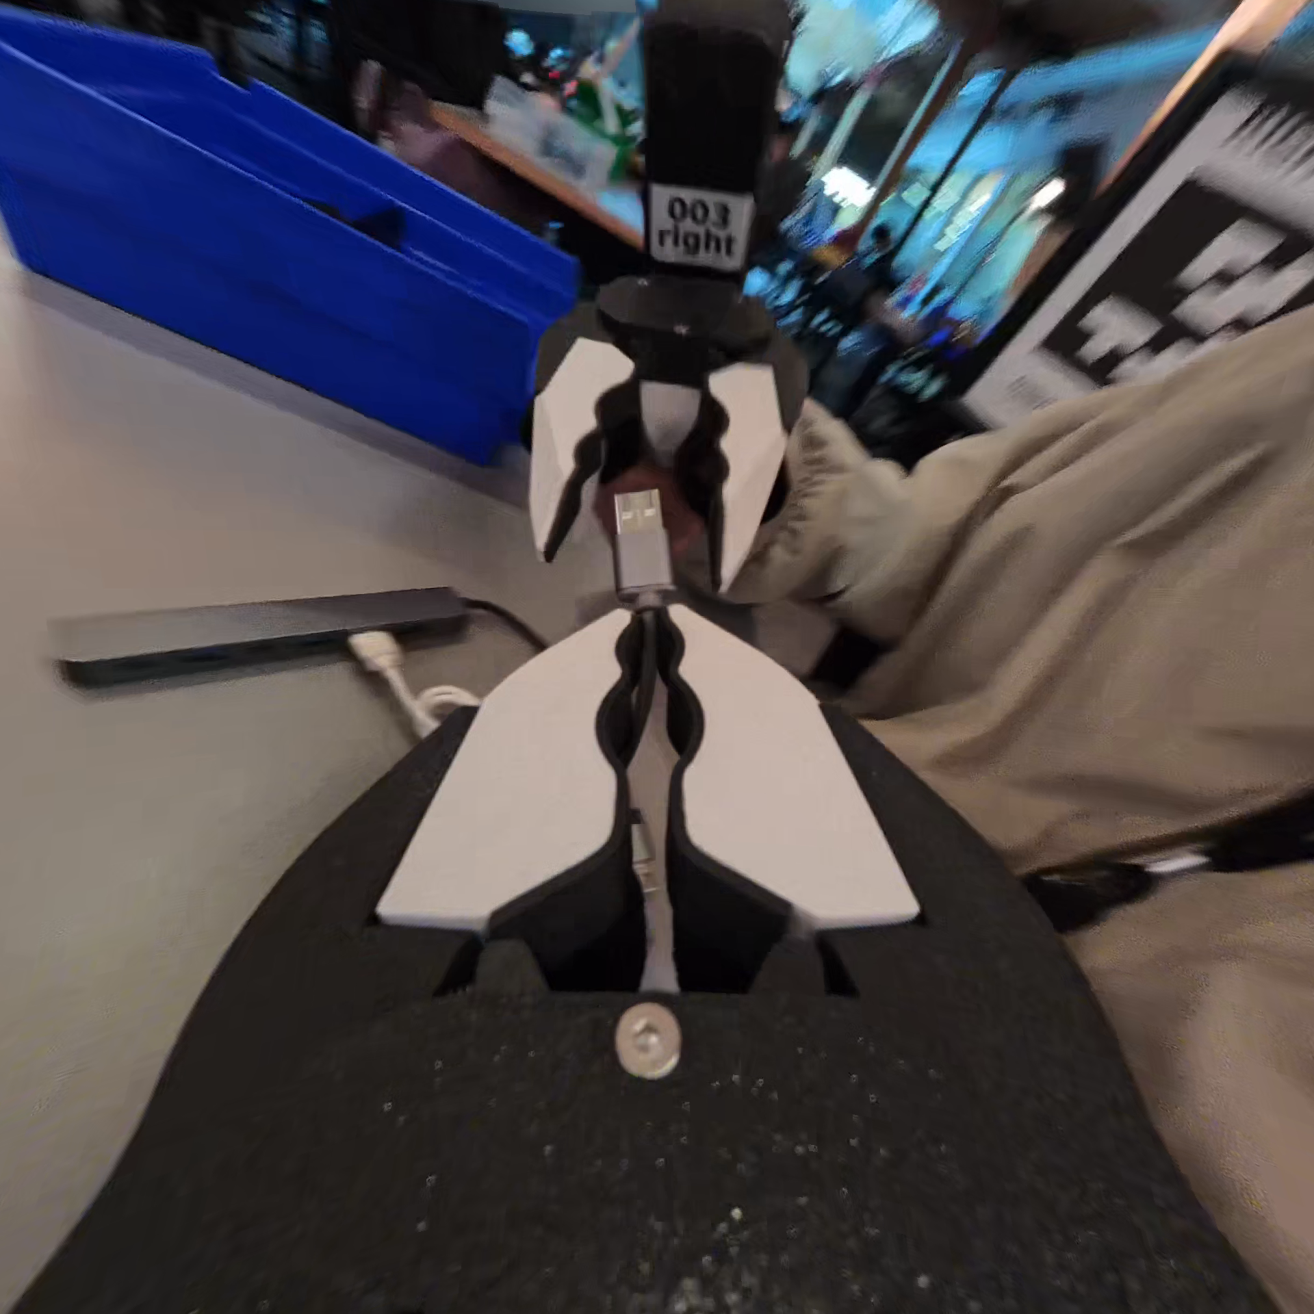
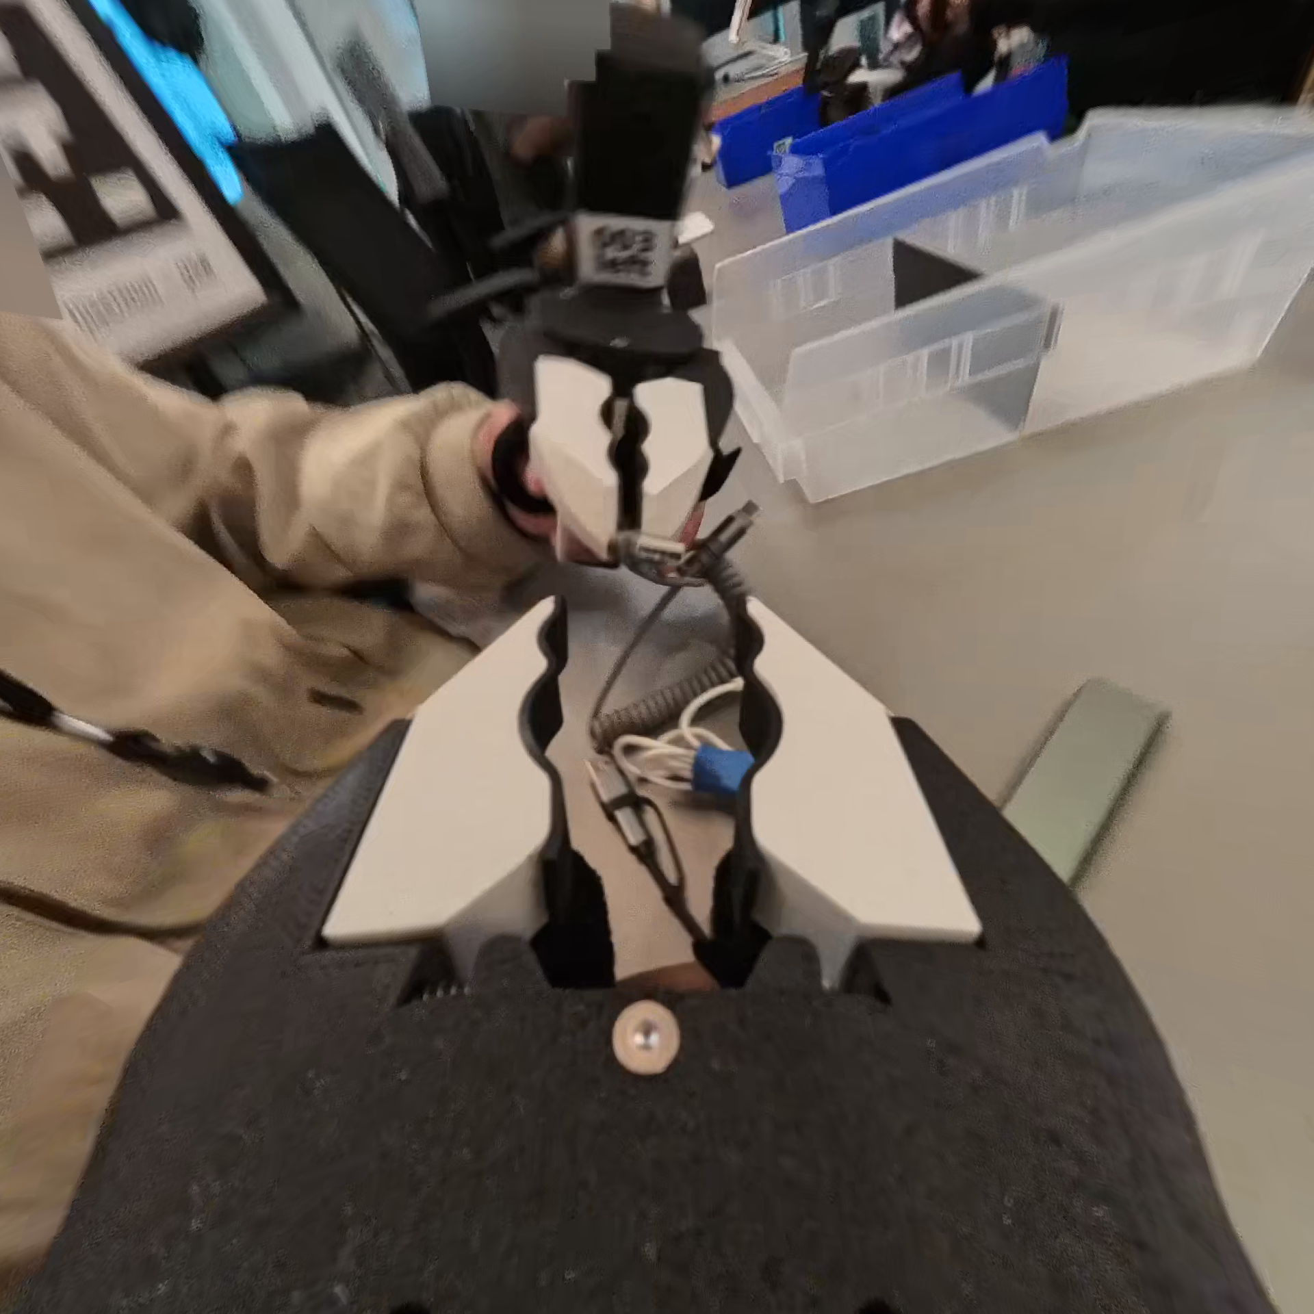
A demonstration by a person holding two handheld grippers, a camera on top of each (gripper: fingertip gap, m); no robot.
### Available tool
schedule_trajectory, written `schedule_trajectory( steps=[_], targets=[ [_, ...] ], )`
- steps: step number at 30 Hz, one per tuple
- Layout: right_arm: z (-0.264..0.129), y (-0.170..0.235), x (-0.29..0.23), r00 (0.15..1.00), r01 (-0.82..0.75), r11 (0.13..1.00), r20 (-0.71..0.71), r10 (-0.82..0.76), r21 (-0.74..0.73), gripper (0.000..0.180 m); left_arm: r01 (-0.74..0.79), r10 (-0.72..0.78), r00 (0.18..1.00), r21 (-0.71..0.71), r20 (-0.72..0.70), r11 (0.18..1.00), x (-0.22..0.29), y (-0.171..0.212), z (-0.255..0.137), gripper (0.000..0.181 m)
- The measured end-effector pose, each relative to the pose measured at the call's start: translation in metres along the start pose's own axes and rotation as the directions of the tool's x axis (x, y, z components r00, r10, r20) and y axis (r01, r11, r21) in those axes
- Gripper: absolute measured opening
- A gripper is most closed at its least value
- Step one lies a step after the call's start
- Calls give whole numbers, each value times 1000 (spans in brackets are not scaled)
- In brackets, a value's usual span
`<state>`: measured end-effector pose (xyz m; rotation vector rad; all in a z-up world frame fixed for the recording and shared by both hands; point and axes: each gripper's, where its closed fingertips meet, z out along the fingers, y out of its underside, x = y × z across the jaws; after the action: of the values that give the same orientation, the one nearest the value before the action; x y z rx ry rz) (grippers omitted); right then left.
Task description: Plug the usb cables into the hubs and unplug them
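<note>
My left gripper [image 1: 645, 622] is shut on a dark cable just behind its silver USB plug [image 1: 640, 544], which sticks out ahead of the fingertips. My right gripper [image 1: 633, 572] faces it, open, with the plug pointing into the gap between its fingers. In the right wrist view the right gripper [image 2: 654, 611] is open and empty, and the left gripper [image 2: 636, 547] holds the plug [image 2: 650, 551] just beyond its tips; the coiled cable [image 2: 668, 700] hangs down to the table. A dark hub [image 1: 263, 633] lies on the table with a white cable [image 1: 380, 654] plugged in.
A second flat grey hub [image 2: 1088, 775] lies to the right. A white cable bundle with blue tape [image 2: 718, 771] and a loose connector [image 2: 626, 803] lie below. A clear bin [image 2: 995, 298] and blue bins [image 1: 234, 234] stand behind. A beige sleeve [image 1: 1031, 569] is alongside.
</note>
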<state>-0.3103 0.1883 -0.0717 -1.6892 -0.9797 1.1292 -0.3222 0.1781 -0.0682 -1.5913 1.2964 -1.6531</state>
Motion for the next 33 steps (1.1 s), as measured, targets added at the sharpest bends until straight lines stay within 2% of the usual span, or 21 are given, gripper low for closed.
schedule_trajectory(
  steps=[2,5,9,10,12,14,16,17,19,22,26,29,33],
  targets=[
    [0,-2,-13,984,176,984,-13,-177,-13,42,57,-57,995,-7,-78,998,7,2,-3,3],
    [2,-9,-20,947,317,948,-58,-317,-9,34,70,-75,990,-50,-122,996,13,8,-1,3],
    [8,-1,-27,920,387,920,-35,-389,-63,30,89,-106,977,-97,-184,991,24,14,3,3],
    [9,0,-27,913,404,913,-39,-407,-64,18,92,-111,976,-107,-187,990,24,16,4,3],
    [9,-1,-24,916,395,917,-48,-398,-62,15,101,-115,979,-93,-168,991,19,16,3,3],
    [11,0,-13,953,291,954,-69,-296,-75,8,59,-61,994,-29,-88,998,5,9,-2,5],
    [11,2,2,980,160,984,-111,-168,-76,8,-31,30,999,17,37,999,-10,3,-8,21],
    [12,3,8,991,65,996,-112,-72,-69,8,-96,96,990,-4,108,995,-17,3,-10,32],
    [12,2,24,976,-178,984,-130,176,-5,7,-278,293,926,-95,237,956,-27,6,-13,41],
    [11,-5,26,864,-503,859,40,502,92,7,-520,546,766,-173,339,836,-23,1,-14,46],
    [9,-15,13,648,-747,659,328,687,94,7,-656,659,627,-175,415,734,-11,-11,-12,33],
    [10,-20,0,504,-827,562,473,722,25,7,-680,682,592,-187,429,708,-10,-12,-10,32],
    [18,-17,-8,479,-830,557,483,733,-20,7,-686,691,597,-187,407,703,-8,-6,-4,28]
  ],
)
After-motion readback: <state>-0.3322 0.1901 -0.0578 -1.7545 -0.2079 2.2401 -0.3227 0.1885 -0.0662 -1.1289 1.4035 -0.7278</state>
